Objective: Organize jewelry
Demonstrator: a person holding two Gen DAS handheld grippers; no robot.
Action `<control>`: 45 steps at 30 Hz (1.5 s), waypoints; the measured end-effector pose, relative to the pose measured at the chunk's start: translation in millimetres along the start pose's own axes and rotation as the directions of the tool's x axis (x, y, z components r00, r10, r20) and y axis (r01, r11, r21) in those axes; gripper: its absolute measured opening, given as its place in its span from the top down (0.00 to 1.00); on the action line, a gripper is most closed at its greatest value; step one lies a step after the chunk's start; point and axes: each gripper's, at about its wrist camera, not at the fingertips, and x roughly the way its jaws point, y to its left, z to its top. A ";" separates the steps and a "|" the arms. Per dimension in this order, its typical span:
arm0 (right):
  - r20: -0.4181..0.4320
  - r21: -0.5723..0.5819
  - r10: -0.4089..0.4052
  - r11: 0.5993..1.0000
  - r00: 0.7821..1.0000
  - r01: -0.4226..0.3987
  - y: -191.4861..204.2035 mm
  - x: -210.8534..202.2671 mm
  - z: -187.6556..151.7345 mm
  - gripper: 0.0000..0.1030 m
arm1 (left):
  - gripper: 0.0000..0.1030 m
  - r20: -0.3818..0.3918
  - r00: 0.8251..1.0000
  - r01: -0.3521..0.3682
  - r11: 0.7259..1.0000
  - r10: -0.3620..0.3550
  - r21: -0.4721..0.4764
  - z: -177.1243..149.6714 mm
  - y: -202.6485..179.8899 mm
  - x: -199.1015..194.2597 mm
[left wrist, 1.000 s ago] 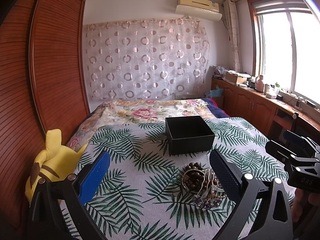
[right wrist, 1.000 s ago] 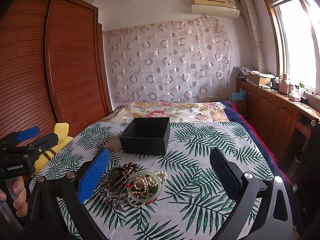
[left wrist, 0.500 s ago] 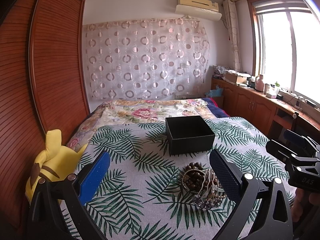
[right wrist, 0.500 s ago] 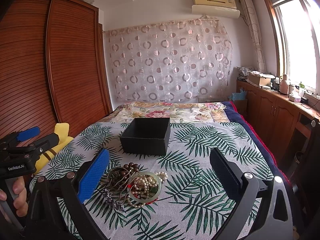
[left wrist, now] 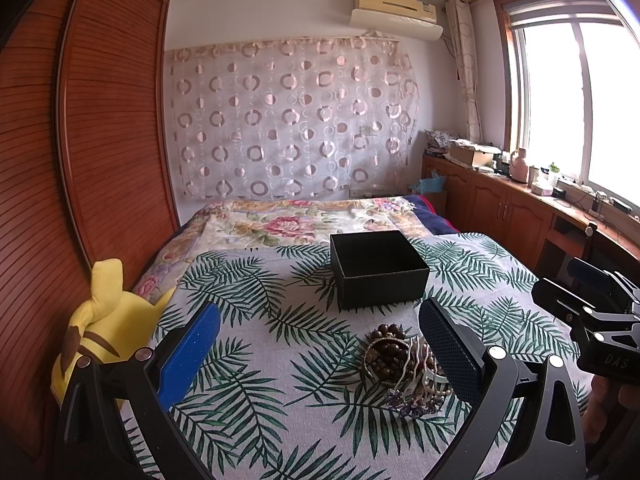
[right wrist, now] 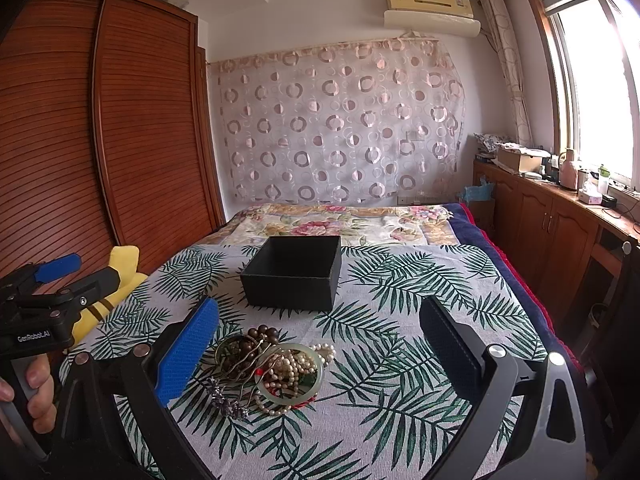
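Observation:
A pile of jewelry lies on the palm-leaf bedspread: dark wooden beads, pearl strands, a pale green bangle and a purple hair clip. It also shows in the left wrist view. An open, empty black box stands behind it, also seen in the left wrist view. My left gripper is open and empty, with the pile beside its right finger. My right gripper is open and empty, with the pile near its left finger. Each gripper shows at the edge of the other's view.
A yellow plush toy lies at the bed's left edge by the wooden wardrobe. Wooden cabinets with clutter run along the right wall under the window. A floral quilt covers the far bed.

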 end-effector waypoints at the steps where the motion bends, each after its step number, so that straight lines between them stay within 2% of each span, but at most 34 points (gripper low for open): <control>1: 0.000 0.000 0.000 1.000 1.000 0.000 0.0 0.0 0.1 0.02 | 0.06 0.001 1.000 0.000 1.000 0.000 0.000 -2.1 -0.6 1.3; 8: -0.019 -0.007 0.007 1.000 1.000 -0.007 -2.5 2.5 -3.2 0.02 | 0.06 -0.016 1.000 0.007 1.000 -0.007 -0.001 -4.7 -3.3 1.7; 16: -0.066 -0.027 0.022 0.999 0.998 -0.024 -6.1 14.3 -19.6 0.03 | 0.06 -0.121 0.992 0.049 0.999 -0.047 0.013 -28.3 -4.2 29.3; 18: -0.078 -0.032 0.027 0.999 0.997 -0.029 -8.6 16.5 -23.2 0.10 | 0.06 -0.146 0.987 0.069 0.997 -0.065 0.022 -34.9 -6.7 35.9; 20: -0.096 -0.037 0.032 0.999 0.995 -0.035 -12.7 17.8 -27.7 0.13 | 0.06 -0.167 0.983 0.087 0.996 -0.081 0.030 -43.3 -11.0 42.6; 26: -0.151 -0.043 0.052 0.997 0.987 -0.059 -22.8 28.4 -43.5 0.25 | 0.06 -0.242 0.960 0.152 0.988 -0.141 0.031 -64.4 -19.8 63.1; 30: -0.180 -0.041 0.058 0.997 0.982 -0.066 -27.9 31.3 -50.2 0.25 | 0.06 -0.290 0.940 0.195 0.980 -0.178 0.031 -72.4 -28.7 73.9; 36: -0.193 -0.037 0.049 0.998 0.980 -0.057 -36.3 33.3 -53.6 0.25 | 0.06 -0.354 0.900 0.283 0.959 -0.253 0.033 -83.1 -43.7 87.0; 40: -0.214 -0.038 0.045 0.998 0.976 -0.054 -40.2 38.6 -56.0 0.25 | 0.17 -0.391 0.869 0.334 0.942 -0.302 0.016 -85.7 -53.6 93.7; 45: -0.230 -0.041 0.044 0.998 0.972 -0.055 -40.5 43.8 -59.3 0.25 | 0.24 -0.418 0.855 0.350 0.936 -0.307 0.028 -85.2 -62.8 100.5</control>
